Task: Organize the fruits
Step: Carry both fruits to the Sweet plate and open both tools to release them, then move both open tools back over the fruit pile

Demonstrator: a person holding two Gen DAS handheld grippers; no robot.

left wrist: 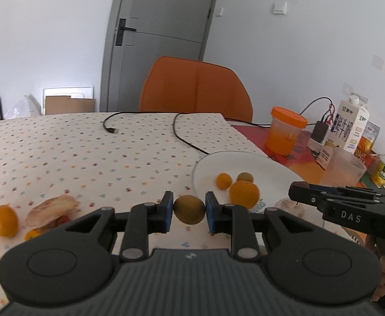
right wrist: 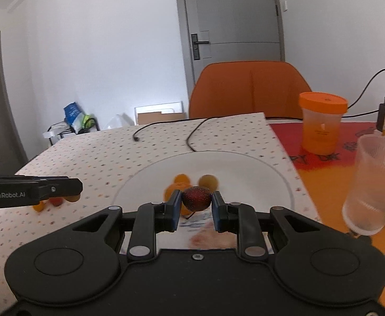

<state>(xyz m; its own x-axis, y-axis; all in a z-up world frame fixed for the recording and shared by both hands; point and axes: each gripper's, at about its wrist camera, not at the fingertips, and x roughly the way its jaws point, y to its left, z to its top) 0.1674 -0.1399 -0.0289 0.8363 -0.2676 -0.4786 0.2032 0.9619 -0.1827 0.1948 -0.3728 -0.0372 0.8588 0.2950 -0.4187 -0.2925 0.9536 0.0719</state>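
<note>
My left gripper (left wrist: 189, 209) is shut on a yellow-green round fruit (left wrist: 189, 210), held above the dotted tablecloth just left of the white plate (left wrist: 271, 169). The plate holds a big orange fruit (left wrist: 244, 193), a small orange one (left wrist: 223, 180) and a greenish one (left wrist: 244, 177). My right gripper (right wrist: 196, 201) is shut on a dark red speckled fruit (right wrist: 196, 198) over the near part of the plate (right wrist: 258, 168), in front of orange fruits (right wrist: 181, 179) and a yellowish one (right wrist: 208, 181). Loose on the cloth at the left lie an orange fruit (left wrist: 4, 220) and peel scraps (left wrist: 51, 209).
A black cable (left wrist: 181, 134) runs across the cloth behind the plate. An orange-lidded jar (left wrist: 284, 133), a frosted plastic cup (right wrist: 374, 184), a milk carton (left wrist: 351, 125) and small boxes crowd the right side. An orange chair (left wrist: 196, 88) stands behind the table.
</note>
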